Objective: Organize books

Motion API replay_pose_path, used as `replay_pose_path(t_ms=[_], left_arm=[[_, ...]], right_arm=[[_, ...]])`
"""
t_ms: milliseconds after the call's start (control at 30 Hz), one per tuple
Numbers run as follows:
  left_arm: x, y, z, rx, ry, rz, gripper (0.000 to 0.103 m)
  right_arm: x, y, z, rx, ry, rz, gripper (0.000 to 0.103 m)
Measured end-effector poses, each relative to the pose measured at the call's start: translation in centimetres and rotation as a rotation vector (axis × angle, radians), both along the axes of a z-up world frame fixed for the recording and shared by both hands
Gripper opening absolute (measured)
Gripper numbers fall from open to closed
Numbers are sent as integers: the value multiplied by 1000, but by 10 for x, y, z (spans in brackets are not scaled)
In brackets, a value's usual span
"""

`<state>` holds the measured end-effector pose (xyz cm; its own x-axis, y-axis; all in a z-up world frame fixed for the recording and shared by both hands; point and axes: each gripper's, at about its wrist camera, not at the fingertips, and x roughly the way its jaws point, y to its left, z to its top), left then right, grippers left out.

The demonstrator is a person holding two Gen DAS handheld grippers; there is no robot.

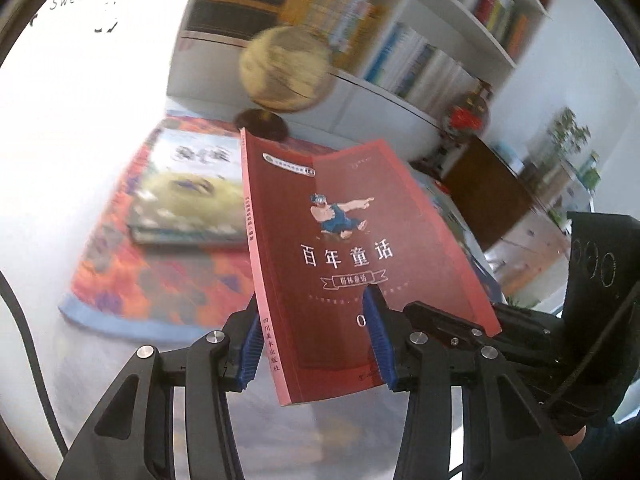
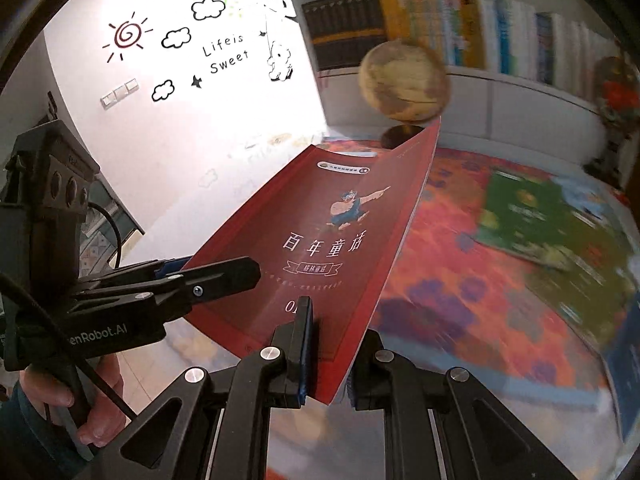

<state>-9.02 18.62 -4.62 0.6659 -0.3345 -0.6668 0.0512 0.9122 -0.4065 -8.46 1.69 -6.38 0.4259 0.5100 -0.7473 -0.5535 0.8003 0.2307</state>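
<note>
- Your left gripper (image 1: 316, 344) squeezes the spine side of the red book (image 1: 352, 256) between ribbed blue pads (image 1: 251, 346).
- Your right gripper (image 2: 326, 354) pinches the bendy page edge tight.
- The thin paper book curves up in the air over the bumpy, colourful mat (image 2: 472, 280).
- A round tan globe (image 1: 286, 68) stands behind, by the white bookshelf (image 1: 440, 12).

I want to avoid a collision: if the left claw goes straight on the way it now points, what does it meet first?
Probably the stack of books lying on the colourful mat, with the globe further behind. The left claw already holds the red book, whose far edge would likely arrive first. Depth is unclear in this blurred view.
</note>
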Motion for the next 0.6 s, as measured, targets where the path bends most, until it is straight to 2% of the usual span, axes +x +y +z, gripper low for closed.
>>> replay_pose_path(t_ms=[200,300,600], left_arm=[[64,79,-24,-61,35,14,42],[94,104,-36,-75,49,4,42],[149,142,-69,-104,88,13,42]], right_arm=[[66,85,-20,-21,47,3,13],[98,118,-31,-34,51,-15,13],[162,164,-56,-71,73,-58,15]])
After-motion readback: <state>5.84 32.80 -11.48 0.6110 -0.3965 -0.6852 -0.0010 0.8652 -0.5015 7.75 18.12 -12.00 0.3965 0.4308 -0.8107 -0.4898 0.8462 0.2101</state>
